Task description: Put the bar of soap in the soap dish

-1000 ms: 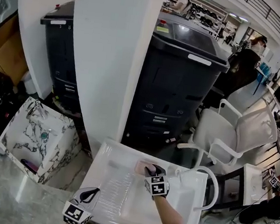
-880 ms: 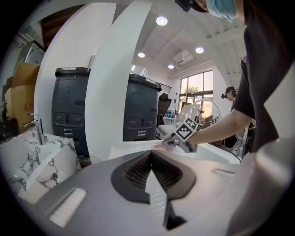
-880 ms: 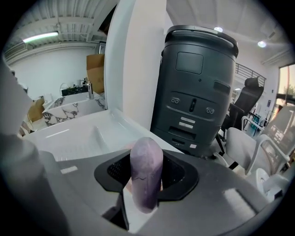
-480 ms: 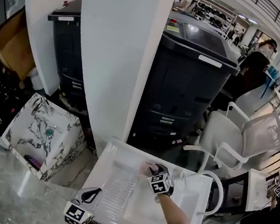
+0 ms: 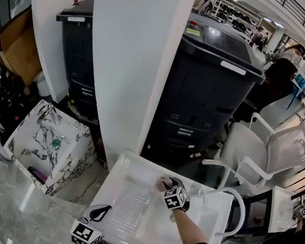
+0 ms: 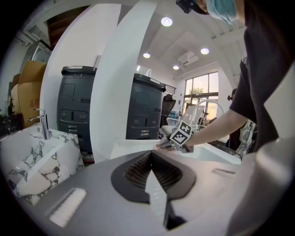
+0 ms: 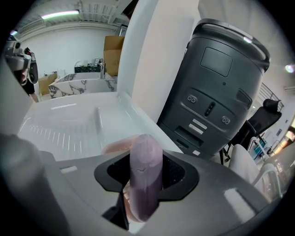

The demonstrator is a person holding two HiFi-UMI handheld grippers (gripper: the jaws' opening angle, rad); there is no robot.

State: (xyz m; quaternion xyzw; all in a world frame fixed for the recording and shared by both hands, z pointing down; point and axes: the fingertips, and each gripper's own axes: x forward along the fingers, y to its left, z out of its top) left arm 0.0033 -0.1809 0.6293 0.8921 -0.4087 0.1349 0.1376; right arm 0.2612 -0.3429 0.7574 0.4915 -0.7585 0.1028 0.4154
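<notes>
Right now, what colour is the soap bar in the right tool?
Pale purple oval soap bar, best in right gripper view.

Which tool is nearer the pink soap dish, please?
Right: the right tool holds the soap bar right at the soap dish; the left tool sits at the sink's near edge.

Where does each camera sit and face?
Head view: on the person's head, looking steeply down at the white sink top; left gripper, right gripper and right forearm show.
Left gripper view: along its own shut jaws, toward the right gripper.
Right gripper view: along jaws clamping the bar of soap, soap dish just beyond.
Shared: head and left gripper views both show the right gripper.
</notes>
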